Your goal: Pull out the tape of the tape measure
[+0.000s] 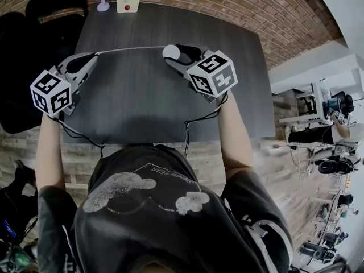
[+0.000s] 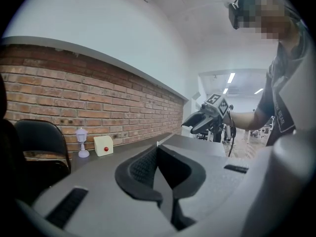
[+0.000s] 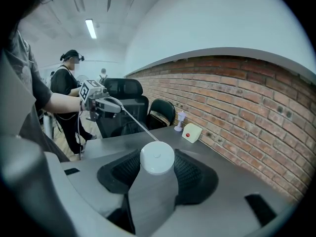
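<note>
A smooth, matte dark-grey rectangular worktop [image 1: 136, 104] lies before a rough red brick wall [image 1: 227, 4], and both grey plastic tools hang over its far half. The right tool [image 1: 177, 56], its ribbed black pads part-way apart, clamps the white round smooth-cased tape measure [image 3: 157, 157] by its sides near the middle, while the left tool [image 1: 92, 58], jaws fully together, pinches the tip of the thin pale tape [image 1: 131, 49]. The tape is taut and straight, its long axis running left to right above the worktop, from the case to the left tool.
</note>
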Available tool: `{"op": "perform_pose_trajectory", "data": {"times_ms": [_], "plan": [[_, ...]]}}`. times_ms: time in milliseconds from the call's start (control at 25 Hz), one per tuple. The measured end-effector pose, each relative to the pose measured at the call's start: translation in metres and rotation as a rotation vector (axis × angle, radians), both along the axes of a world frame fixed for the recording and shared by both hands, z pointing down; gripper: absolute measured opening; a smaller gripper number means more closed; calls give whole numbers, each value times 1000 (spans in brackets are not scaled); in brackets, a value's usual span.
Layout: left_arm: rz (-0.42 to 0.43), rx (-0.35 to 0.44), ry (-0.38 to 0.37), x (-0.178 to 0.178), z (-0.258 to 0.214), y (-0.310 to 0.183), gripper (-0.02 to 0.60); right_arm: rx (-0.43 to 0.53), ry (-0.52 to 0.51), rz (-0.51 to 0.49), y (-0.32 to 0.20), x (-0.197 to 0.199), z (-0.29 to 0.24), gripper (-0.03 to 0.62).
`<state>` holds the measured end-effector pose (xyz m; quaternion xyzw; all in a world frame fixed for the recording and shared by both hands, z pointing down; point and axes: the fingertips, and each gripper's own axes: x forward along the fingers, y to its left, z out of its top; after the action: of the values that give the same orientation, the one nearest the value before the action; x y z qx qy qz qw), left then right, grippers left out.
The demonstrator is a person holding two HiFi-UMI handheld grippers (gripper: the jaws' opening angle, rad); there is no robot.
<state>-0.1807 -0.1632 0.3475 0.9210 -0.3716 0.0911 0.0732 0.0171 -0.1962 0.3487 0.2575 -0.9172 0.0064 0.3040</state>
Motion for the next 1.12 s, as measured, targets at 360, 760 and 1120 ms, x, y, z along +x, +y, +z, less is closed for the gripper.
{"op": "perform_pose_trajectory", "data": {"times_ms": [360, 760, 1120], "plan": [[-14, 2, -5, -28, 4, 18, 9, 16, 40, 39, 15, -7, 4, 233], [-38, -10, 4, -70, 6, 36, 9, 16, 37, 108, 38, -10, 6, 233], [-25, -4, -43, -78, 17, 46, 9, 23, 46, 123, 50, -17, 10, 233]]}}
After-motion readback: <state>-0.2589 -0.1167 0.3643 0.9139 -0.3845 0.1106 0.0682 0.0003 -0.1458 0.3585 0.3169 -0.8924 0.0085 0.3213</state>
